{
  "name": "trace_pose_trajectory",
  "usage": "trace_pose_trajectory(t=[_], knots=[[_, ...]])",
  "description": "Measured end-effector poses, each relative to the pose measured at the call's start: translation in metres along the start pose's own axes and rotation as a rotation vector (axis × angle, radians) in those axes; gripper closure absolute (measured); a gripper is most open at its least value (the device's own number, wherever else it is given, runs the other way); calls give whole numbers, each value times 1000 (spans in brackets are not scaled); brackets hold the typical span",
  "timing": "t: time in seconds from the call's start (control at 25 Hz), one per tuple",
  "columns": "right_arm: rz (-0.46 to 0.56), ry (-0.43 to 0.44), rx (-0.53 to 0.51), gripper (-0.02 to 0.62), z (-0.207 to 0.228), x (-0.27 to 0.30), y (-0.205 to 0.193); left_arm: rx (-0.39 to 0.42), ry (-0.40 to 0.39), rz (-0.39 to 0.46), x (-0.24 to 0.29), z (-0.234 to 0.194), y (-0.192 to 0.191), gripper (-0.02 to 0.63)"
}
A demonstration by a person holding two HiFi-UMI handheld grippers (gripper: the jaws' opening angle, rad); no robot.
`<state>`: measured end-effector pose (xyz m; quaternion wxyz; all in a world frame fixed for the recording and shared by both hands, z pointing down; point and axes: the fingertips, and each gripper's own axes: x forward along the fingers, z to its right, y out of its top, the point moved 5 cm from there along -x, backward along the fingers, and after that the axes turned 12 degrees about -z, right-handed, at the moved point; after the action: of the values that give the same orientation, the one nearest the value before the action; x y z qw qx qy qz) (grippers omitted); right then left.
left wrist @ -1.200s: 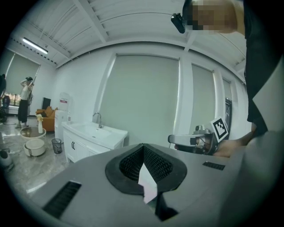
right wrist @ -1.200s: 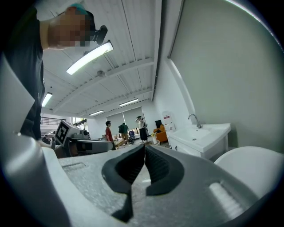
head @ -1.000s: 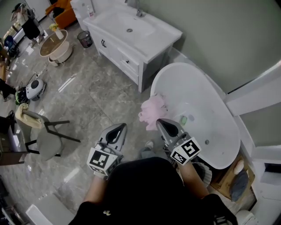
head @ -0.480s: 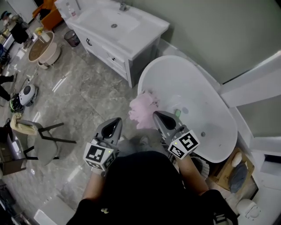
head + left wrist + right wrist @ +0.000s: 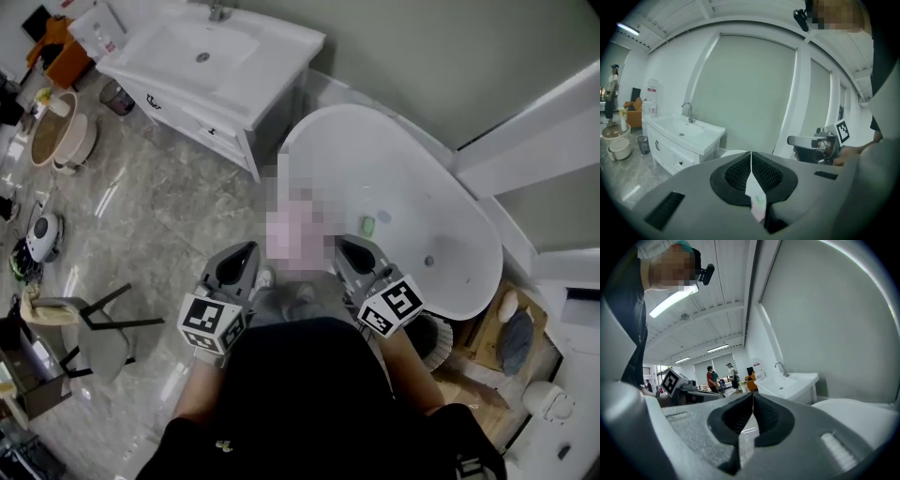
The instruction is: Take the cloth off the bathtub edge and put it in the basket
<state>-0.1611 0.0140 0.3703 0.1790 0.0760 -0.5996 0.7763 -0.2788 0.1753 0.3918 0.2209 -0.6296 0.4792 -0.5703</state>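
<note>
The pink cloth (image 5: 286, 230) hangs over the near rim of the white bathtub (image 5: 412, 169); a mosaic patch covers most of it in the head view. My left gripper (image 5: 246, 254) is shut and empty, its tip just left of the cloth. My right gripper (image 5: 349, 247) is shut and empty too, just right of the cloth at the tub rim. In the left gripper view the jaws (image 5: 751, 159) meet in a thin line, with the right gripper (image 5: 811, 142) beyond. The right gripper view shows its jaws (image 5: 753, 401) pressed together. A ribbed white basket (image 5: 435, 340) stands on the floor behind my right arm, partly hidden.
A small green thing (image 5: 368, 226) lies inside the tub. A white vanity with a sink (image 5: 202, 56) stands left of the tub's far end. A grey chair (image 5: 94, 333) and a robot vacuum (image 5: 42, 234) are on the tiled floor at left. People stand far off (image 5: 711, 379).
Both grippers, still shut, have moved forward to the tub. Their tips now flank the pink cloth, which lay ahead of them a second ago.
</note>
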Motion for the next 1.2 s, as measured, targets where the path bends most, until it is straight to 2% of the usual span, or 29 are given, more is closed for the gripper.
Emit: trace_pose_trajectory(t=[0.28, 0.56, 0.64, 0.76, 1.04, 1.2], knots=[[2, -102, 48, 595, 9, 5, 0, -53, -83, -62, 34, -29, 2, 591], [-9, -208, 97, 595, 17, -2, -4, -101, -135, -171, 78, -50, -16, 572], [-14, -246, 116, 595, 19, -7, -10, -124, -142, -224, 95, -55, -30, 543], [-23, -304, 149, 595, 21, -15, -20, -179, -163, -317, 122, -62, -55, 464], [-51, -432, 224, 595, 27, -35, -42, -272, -182, -496, 188, -74, -103, 366], [-65, -508, 268, 595, 27, -46, -53, -290, -163, -580, 226, -85, -129, 309]])
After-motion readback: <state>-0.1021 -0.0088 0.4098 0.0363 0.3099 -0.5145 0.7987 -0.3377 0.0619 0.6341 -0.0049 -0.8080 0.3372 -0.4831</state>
